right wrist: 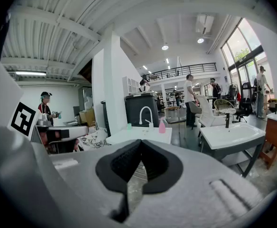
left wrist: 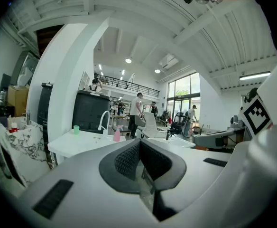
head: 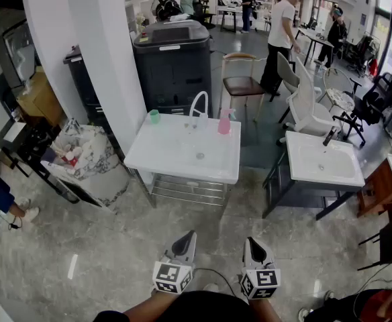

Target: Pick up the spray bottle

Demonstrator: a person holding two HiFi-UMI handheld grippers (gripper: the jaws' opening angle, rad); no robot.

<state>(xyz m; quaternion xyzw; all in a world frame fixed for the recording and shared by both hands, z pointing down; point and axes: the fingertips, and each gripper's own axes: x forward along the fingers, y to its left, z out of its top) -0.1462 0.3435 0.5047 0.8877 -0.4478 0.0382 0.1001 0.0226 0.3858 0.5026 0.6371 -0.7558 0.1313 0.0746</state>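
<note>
The left gripper (head: 184, 241) sits low in the head view over the grey stone floor (head: 109, 253). Its own view shows the two dark ribbed pads (left wrist: 129, 159) pressed together at the tips, closed, with nothing between them. The right gripper (head: 253, 245) is just beside it. Its pads (right wrist: 153, 161) likewise meet at the tips and hold nothing. Neither gripper touches anything, and both are well apart from the white sink unit (head: 162, 154) ahead of them. The pink spray bottle (head: 224, 121) stands upright on the unit's far edge near the far right corner, just right of the white arched tap (head: 199, 104). A small green cup (head: 154, 117) stands at the far left corner. In both gripper views the bottle is only a small pink shape above the closed jaws. Its trigger and nozzle are too small to make out, and each gripper's pale body hides the unit's near edge and frame. A second white sink (head: 323, 161) stands to the right, apart from the first. The bottom edge of the head view cuts off the person's forearms (head: 149, 307) behind the marker cubes. A white pillar (head: 95, 52) blocks part of the dark cabinet (head: 172, 62) behind the sink unit. People in the background are distant and cannot be made out in detail.
</note>
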